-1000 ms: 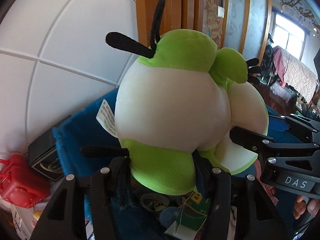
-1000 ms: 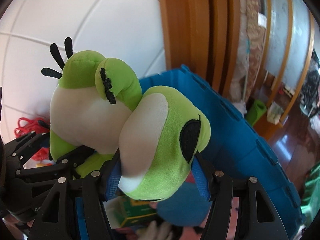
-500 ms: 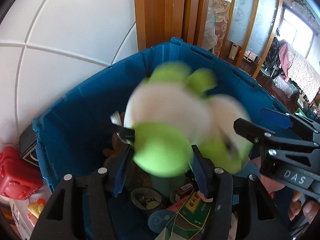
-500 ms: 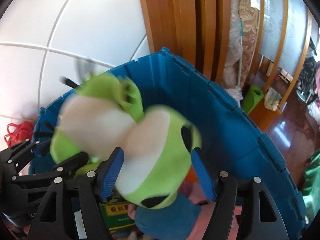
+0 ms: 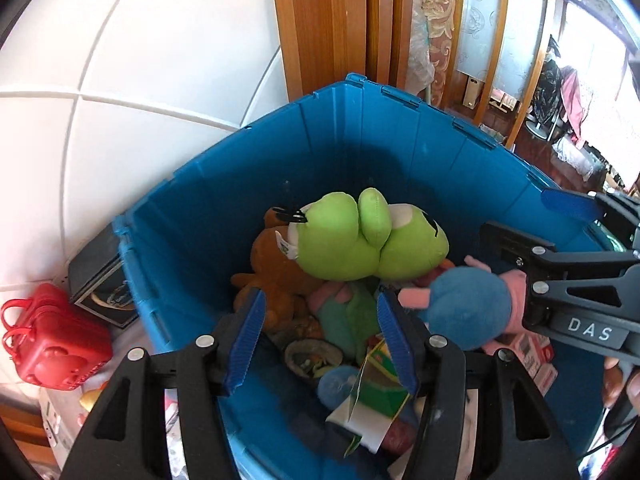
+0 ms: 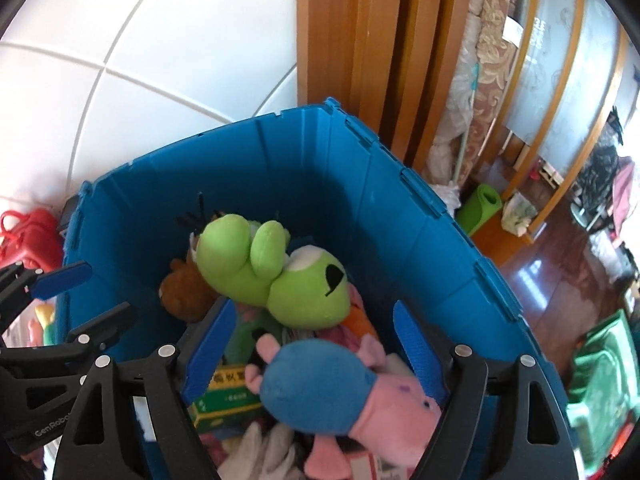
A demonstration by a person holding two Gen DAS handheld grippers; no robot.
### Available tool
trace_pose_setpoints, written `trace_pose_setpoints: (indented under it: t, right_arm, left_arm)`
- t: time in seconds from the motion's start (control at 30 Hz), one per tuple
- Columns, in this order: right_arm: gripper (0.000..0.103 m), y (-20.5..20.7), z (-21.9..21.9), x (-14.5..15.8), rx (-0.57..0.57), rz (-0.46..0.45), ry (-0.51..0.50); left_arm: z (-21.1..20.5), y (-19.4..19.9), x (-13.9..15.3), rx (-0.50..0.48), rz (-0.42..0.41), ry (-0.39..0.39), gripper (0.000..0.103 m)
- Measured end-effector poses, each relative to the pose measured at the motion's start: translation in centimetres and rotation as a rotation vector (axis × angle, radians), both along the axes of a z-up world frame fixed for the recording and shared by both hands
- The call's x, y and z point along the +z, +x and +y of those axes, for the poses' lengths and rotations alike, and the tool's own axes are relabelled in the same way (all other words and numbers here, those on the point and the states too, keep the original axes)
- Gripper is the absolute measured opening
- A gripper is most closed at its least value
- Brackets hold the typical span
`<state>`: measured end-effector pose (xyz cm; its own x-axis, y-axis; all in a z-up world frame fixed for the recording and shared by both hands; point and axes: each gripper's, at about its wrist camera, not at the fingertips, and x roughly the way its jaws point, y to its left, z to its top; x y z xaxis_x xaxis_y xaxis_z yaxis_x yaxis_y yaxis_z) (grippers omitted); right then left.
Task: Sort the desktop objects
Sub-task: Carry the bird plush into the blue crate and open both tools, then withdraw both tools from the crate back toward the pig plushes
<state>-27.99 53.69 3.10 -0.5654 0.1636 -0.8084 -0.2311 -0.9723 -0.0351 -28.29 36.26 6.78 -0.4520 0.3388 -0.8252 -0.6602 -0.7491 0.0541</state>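
A green and white frog plush [image 5: 360,236] lies on top of the pile inside the blue bin [image 5: 224,208]; it also shows in the right wrist view [image 6: 272,272], inside the same bin [image 6: 400,216]. My left gripper [image 5: 320,340] is open and empty above the bin's near side. My right gripper [image 6: 312,352] is open and empty above the bin, and its side shows in the left wrist view [image 5: 560,280]. A blue and pink pig plush [image 6: 340,388] lies just below the right gripper's fingers.
The bin also holds a brown plush [image 5: 276,268], a green box [image 6: 228,396] and other small items. A red toy case [image 5: 52,344] and a dark box [image 5: 100,284] sit left of the bin by the white wall. Wooden frames stand behind.
Both grippers opened and let go of the frog plush. It fell from between the fingers onto the pile in the blue bin.
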Motion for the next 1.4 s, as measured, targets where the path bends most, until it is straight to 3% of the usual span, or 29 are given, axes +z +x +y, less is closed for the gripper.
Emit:
trace_pose_setpoints:
  t: [0.13,0.27,0.57,0.73,1.13,1.4]
  right_arm:
    - [0.097,1.7,-2.1,1.7,0.011,-0.006,0.046]
    - [0.103,3.2,-4.6,3.6,0.028,0.004,0.077]
    - [0.103,7.2,-11.7,6.3,0.098,0.053,0.126]
    - [0.103,9.0,-15.0,5.7,0.136,0.083,0.108]
    - [0.103,10.3,-22.9,2.6,0.244,0.130,0.018]
    - [0.103,9.4,-27.9,-0.5,0.323,0.127,-0.032]
  left_arm:
    - [-1.6,1.3,1.1,0.004,0.023,0.013,0.059]
    - [-4.5,3.1,2.5,0.027,0.068,0.039,0.071]
    - [-12.8,6.6,4.3,0.123,0.173,0.098,0.072]
    - [-17.4,8.5,4.3,0.181,0.246,0.120,0.072]
    - [-26.8,11.0,1.9,0.236,0.266,0.104,0.072]
    - [-33.7,10.4,-1.0,0.306,0.269,0.058,0.072]
